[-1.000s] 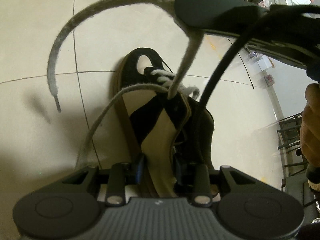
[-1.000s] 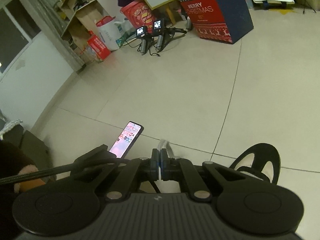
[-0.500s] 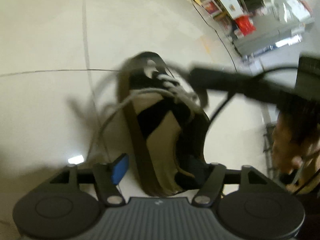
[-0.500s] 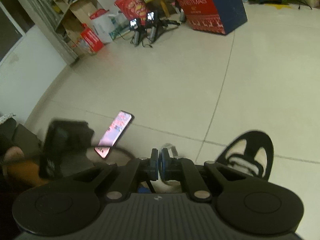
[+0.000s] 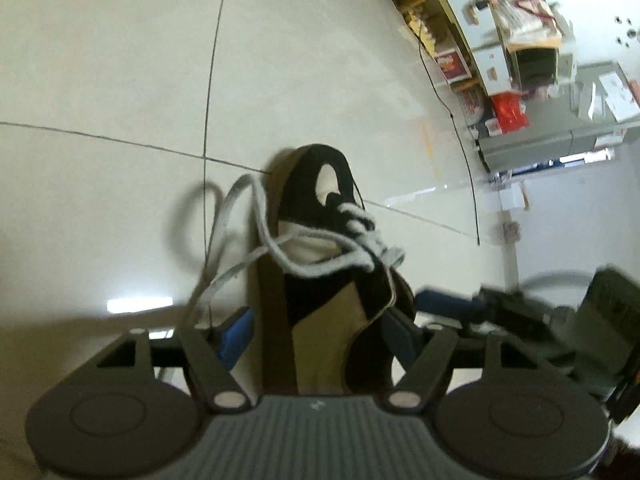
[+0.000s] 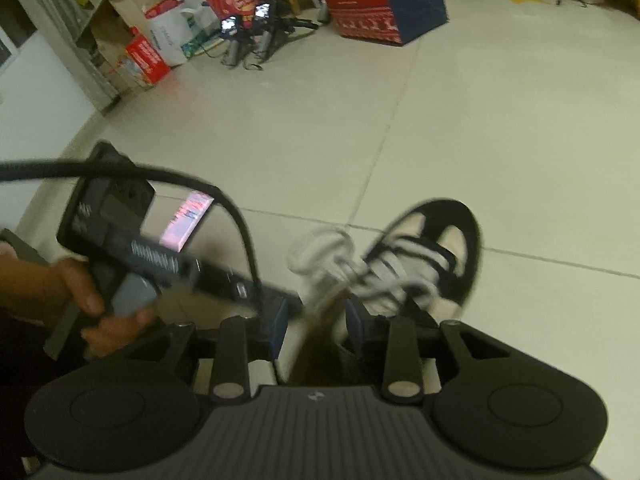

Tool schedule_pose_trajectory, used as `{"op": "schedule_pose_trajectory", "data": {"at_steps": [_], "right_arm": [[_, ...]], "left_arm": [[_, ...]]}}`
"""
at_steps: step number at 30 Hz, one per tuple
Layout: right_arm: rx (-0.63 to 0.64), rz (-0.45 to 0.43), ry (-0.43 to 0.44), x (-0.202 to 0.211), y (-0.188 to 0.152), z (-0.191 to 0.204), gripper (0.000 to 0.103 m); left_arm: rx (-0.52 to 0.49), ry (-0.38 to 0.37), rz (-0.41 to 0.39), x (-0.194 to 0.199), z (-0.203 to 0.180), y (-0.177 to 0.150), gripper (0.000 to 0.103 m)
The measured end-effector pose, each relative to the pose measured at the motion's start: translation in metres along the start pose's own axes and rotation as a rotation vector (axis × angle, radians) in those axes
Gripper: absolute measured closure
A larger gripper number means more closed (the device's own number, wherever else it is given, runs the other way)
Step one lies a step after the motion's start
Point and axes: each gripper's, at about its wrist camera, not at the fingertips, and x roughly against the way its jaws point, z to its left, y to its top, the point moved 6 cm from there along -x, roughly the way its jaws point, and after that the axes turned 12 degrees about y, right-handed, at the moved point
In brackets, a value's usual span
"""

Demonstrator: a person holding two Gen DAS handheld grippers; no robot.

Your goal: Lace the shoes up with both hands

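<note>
A black and cream shoe (image 5: 320,280) with a brown sole lies on the tiled floor, toe pointing away. Its white lace (image 5: 256,216) hangs loose in loops over the side and the tongue. My left gripper (image 5: 320,336) stands open around the heel, blue pads on either side and apart from it. In the right wrist view the shoe (image 6: 436,252) is ahead and the blurred lace (image 6: 320,256) lies loose. My right gripper (image 6: 316,320) is opening, its pads clear of the lace, over the shoe's heel end. A hand (image 6: 80,296) holds the left gripper (image 6: 280,304) beside it.
A lit phone (image 6: 188,220) lies on the floor behind the left gripper. A red and blue gift box (image 6: 380,0), camera gear (image 6: 256,36), cartons and shelves (image 6: 100,28) line the far wall. Desks and boxes (image 5: 520,80) stand far right.
The right jaws went from shut on the lace to parted, and the lace fell in loops onto the shoe. The left jaws widened around the heel. The right gripper came down beside the shoe.
</note>
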Motion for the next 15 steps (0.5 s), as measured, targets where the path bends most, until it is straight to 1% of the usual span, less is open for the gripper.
{"op": "schedule_pose_trajectory", "data": {"at_steps": [5,8,10,11,12,13,15], "right_arm": [[0.03,0.004,-0.092,0.007,-0.011,-0.009,0.068],[0.07,0.017,-0.14,0.002,-0.014,-0.01,0.068],[0.091,0.034,-0.16,-0.004,-0.015,-0.01,0.068],[0.105,0.043,-0.17,-0.008,-0.016,-0.01,0.068],[0.121,0.051,-0.181,-0.011,-0.017,-0.009,0.068],[0.138,0.056,-0.19,-0.013,-0.018,-0.008,0.068],[0.164,0.062,-0.205,-0.016,-0.018,-0.007,0.068]], "left_arm": [[0.106,-0.032,-0.019,-0.004,0.003,0.012,0.031],[0.155,-0.041,-0.035,-0.006,0.003,0.018,0.033],[0.163,-0.034,-0.041,-0.008,0.001,0.019,0.045],[0.163,-0.027,-0.038,-0.01,0.0,0.019,0.047],[0.162,-0.021,-0.034,-0.012,-0.001,0.019,0.053],[0.162,-0.014,-0.031,-0.013,-0.002,0.018,0.057],[0.16,-0.004,-0.031,-0.014,-0.002,0.017,0.06]]}}
